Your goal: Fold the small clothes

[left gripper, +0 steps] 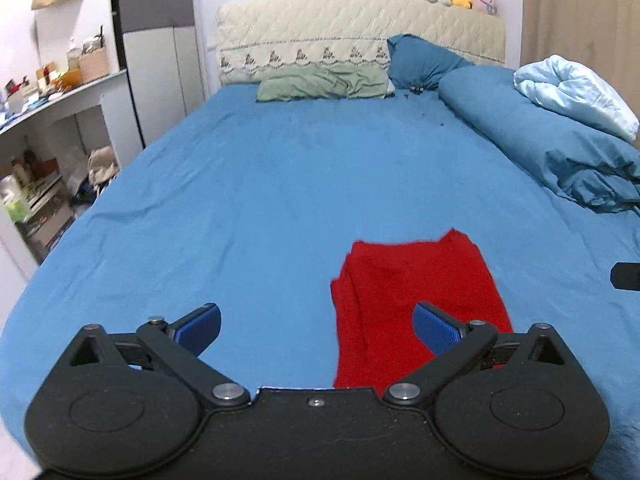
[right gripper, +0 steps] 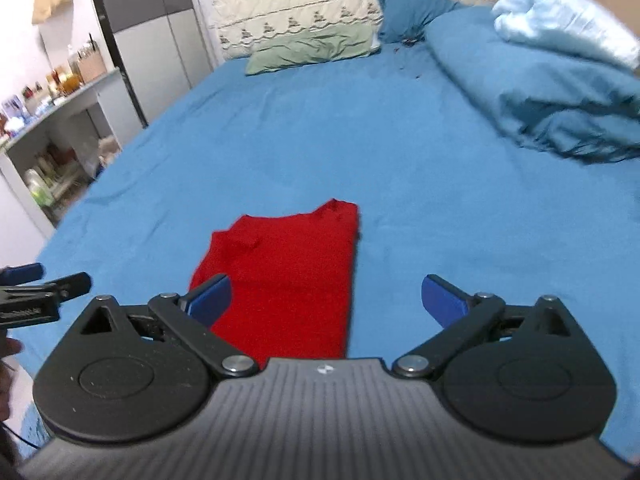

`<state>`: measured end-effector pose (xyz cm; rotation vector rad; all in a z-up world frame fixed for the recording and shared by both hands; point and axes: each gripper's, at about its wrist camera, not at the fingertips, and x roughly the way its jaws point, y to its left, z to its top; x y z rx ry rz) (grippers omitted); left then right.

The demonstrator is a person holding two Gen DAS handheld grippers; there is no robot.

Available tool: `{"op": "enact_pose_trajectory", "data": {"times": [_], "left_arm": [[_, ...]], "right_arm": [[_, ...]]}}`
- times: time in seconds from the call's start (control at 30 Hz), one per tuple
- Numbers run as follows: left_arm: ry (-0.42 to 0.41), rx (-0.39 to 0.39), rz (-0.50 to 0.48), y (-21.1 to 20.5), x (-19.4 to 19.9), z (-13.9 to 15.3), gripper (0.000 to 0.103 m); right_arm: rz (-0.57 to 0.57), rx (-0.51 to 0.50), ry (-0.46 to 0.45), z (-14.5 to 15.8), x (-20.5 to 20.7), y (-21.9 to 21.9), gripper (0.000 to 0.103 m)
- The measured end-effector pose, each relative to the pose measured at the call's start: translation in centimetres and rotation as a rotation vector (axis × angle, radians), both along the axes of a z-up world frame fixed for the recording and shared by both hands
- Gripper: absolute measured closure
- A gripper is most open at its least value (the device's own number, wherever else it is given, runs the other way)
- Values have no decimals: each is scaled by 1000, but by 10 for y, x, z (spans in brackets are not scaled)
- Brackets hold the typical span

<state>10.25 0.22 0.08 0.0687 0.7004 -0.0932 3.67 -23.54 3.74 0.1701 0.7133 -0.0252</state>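
Observation:
A small red garment (left gripper: 416,292) lies folded in a narrow strip on the blue bed sheet (left gripper: 248,200). It also shows in the right wrist view (right gripper: 284,276). My left gripper (left gripper: 318,330) is open and empty, held above the sheet with the garment's left edge between its fingers. My right gripper (right gripper: 326,300) is open and empty, with the garment's right edge between its fingers. The left gripper shows at the left edge of the right wrist view (right gripper: 28,292). A bit of the right gripper shows at the right edge of the left wrist view (left gripper: 626,276).
A rolled blue duvet (left gripper: 540,140) with a pale blue blanket (left gripper: 576,92) lies along the bed's right side. A green pillow (left gripper: 324,84) and a blue pillow (left gripper: 424,60) lie at the headboard (left gripper: 340,28). Cluttered shelves (left gripper: 44,152) stand left of the bed.

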Motion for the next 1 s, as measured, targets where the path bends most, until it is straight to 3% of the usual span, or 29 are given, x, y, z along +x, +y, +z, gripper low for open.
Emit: {"op": "enact_pose_trajectory", "data": {"times": [0.2, 0.43, 0.63, 1.0], "left_arm": [[21, 22, -13, -4, -45, 6, 0], [43, 58, -48, -9, -79, -6, 0], [42, 49, -60, -8, -94, -11, 0], [11, 53, -56, -3, -100, -6, 0]], "right_arm": [[-48, -33, 43, 7, -57, 17, 0], [-67, -82, 123, -16, -99, 28, 0], [-63, -75, 169, -33, -114, 36, 0], [-49, -114, 156, -26, -119, 50, 0]]}}
